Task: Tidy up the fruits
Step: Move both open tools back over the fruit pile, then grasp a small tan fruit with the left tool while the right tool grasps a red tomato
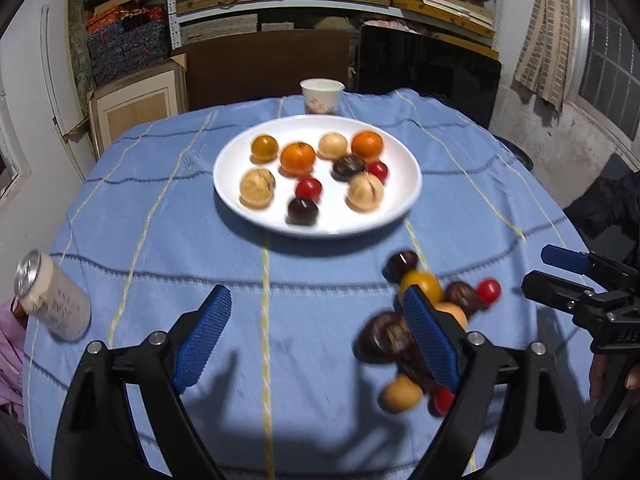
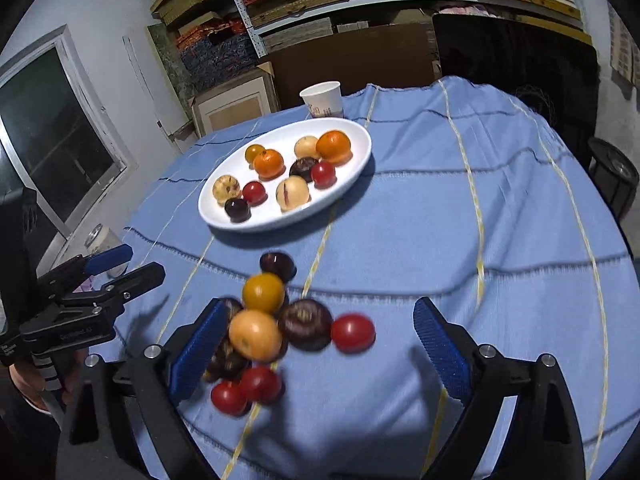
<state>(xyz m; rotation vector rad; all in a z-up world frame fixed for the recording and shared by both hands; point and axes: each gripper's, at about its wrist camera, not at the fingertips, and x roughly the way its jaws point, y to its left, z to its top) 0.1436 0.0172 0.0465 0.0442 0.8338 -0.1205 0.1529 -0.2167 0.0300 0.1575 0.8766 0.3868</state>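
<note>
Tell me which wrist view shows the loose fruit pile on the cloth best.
The right wrist view: the loose fruit pile lies mostly uncovered ahead of the open right gripper. In the left wrist view the left gripper has one finger across the pile, hiding several fruits.

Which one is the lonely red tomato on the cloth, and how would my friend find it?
Start at the white plate on the blue tablecloth, then come down to the loose pile of fruit nearer the camera. The cherry tomato lies on the pile's right edge, beside a dark purple fruit. The pile's two other red tomatoes sit together at its near end.
</note>
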